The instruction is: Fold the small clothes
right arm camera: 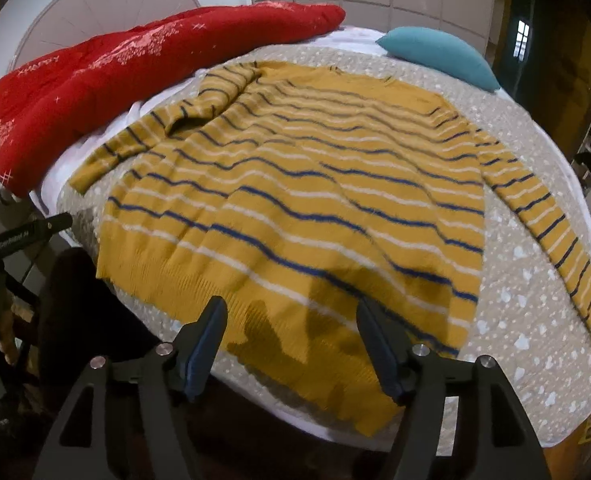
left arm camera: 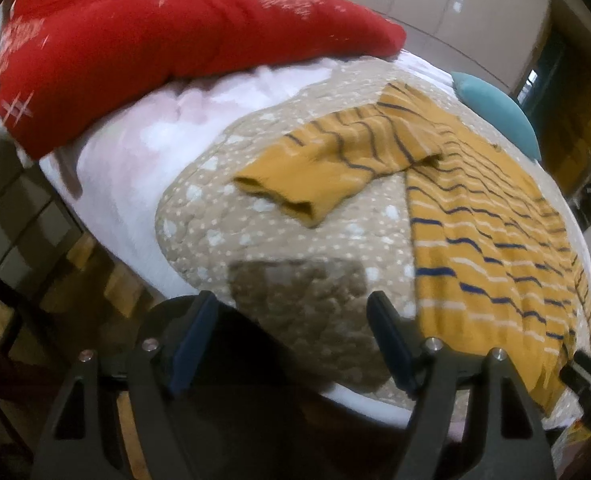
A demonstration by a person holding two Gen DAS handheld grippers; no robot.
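Note:
A mustard-yellow sweater with blue and white stripes [right arm camera: 295,184] lies spread flat on the bed's beige dotted quilt [right arm camera: 515,280]. Its left sleeve [left arm camera: 335,160] lies bent across the quilt; its right sleeve [right arm camera: 555,232] stretches toward the bed's right edge. My left gripper [left arm camera: 291,320] is open and empty, above the quilt near the bed's front edge, left of the sweater's hem [left arm camera: 495,320]. My right gripper [right arm camera: 291,324] is open and empty, just above the sweater's hem [right arm camera: 295,332].
A red quilt [right arm camera: 135,80] is heaped at the back left of the bed, also in the left wrist view [left arm camera: 155,40]. A teal pillow [right arm camera: 439,52] lies at the back right. A pink-white sheet [left arm camera: 135,152] shows under the beige quilt. The left gripper's body [right arm camera: 27,236] shows at the left.

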